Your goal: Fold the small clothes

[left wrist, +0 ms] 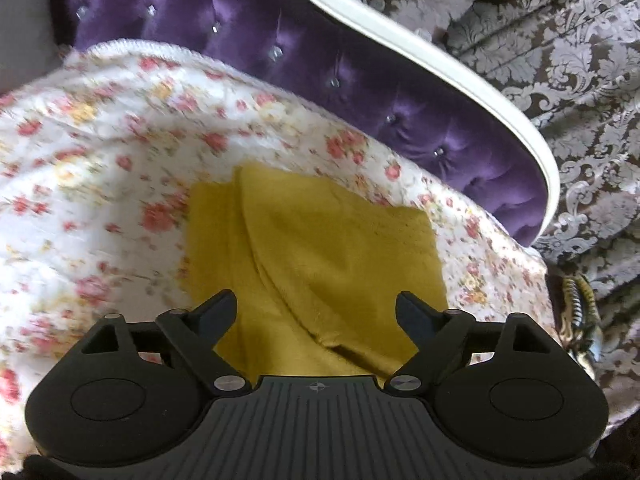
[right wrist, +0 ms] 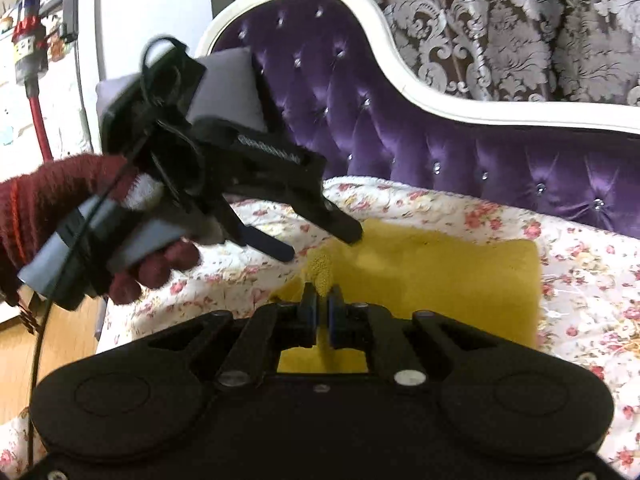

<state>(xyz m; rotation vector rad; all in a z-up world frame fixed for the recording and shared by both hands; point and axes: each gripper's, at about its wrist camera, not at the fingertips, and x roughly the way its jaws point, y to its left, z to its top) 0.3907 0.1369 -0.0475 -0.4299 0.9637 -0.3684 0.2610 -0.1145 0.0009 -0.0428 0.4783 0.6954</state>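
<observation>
A mustard-yellow knit garment (left wrist: 320,240) lies folded on the flower-print blanket (left wrist: 100,168), with one layer lapped over another. My left gripper (left wrist: 316,308) hangs just above its near edge with its jaws wide apart and nothing between them. In the right wrist view the same yellow garment (right wrist: 440,268) spreads to the right, and my right gripper (right wrist: 322,300) is shut on a raised pinch of its near left edge. The left gripper (right wrist: 324,240) shows there too, open, held by a hand in a dark red glove (right wrist: 48,200), its tips over the garment's left corner.
The blanket (right wrist: 580,280) covers the seat of a purple tufted sofa (right wrist: 360,100) with a white frame (left wrist: 420,40). Patterned grey curtains (left wrist: 560,60) hang behind. A red and grey vacuum cleaner (right wrist: 28,52) stands at the far left by a white door.
</observation>
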